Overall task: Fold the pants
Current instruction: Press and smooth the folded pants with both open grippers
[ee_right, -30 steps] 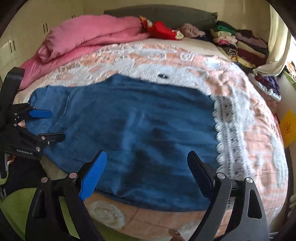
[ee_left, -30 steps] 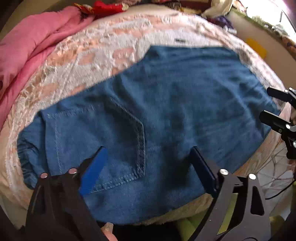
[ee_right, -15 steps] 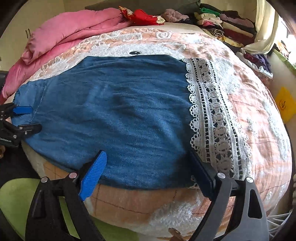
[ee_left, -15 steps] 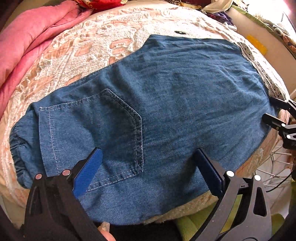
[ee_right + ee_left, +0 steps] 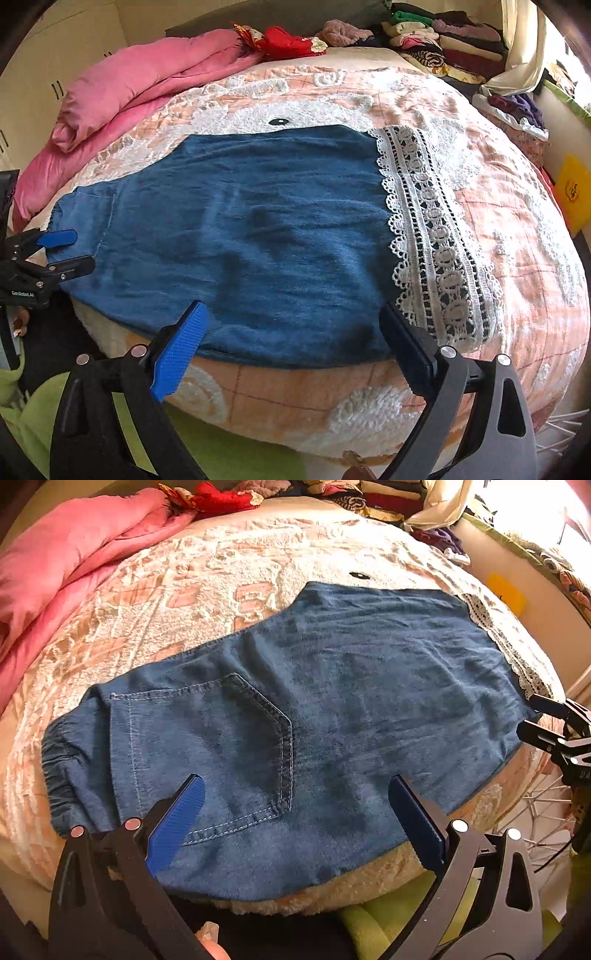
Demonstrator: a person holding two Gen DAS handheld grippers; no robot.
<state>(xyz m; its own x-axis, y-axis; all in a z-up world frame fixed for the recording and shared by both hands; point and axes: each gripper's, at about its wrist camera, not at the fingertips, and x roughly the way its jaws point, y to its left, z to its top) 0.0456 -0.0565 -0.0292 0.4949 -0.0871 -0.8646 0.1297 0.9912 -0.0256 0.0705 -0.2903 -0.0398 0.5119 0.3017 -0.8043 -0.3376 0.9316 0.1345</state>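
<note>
The pants (image 5: 314, 716) were spread flat on the bed (image 5: 221, 572). Both tongs, left (image 5: 295, 805) and right (image 5: 291, 328), were held open, empty; matching edges should be gripped evenly.

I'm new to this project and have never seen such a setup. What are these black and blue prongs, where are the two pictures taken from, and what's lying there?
No robot here: a person holds a two-fingered claw in each hand, with a wide-angle camera on each looking forward along its fingers. One picture is from the left claw, the other from the right claw; the blue-padded prongs at the bottom are that claw's own fingers. Each claw also shows at the edge of the other's picture.

Blue denim pants lie flat on a bed with a peach-and-white cover. Their hem has white lace; a back pocket faces up. A pink quilt is bunched behind.

Both claws are open and hold nothing.
</note>
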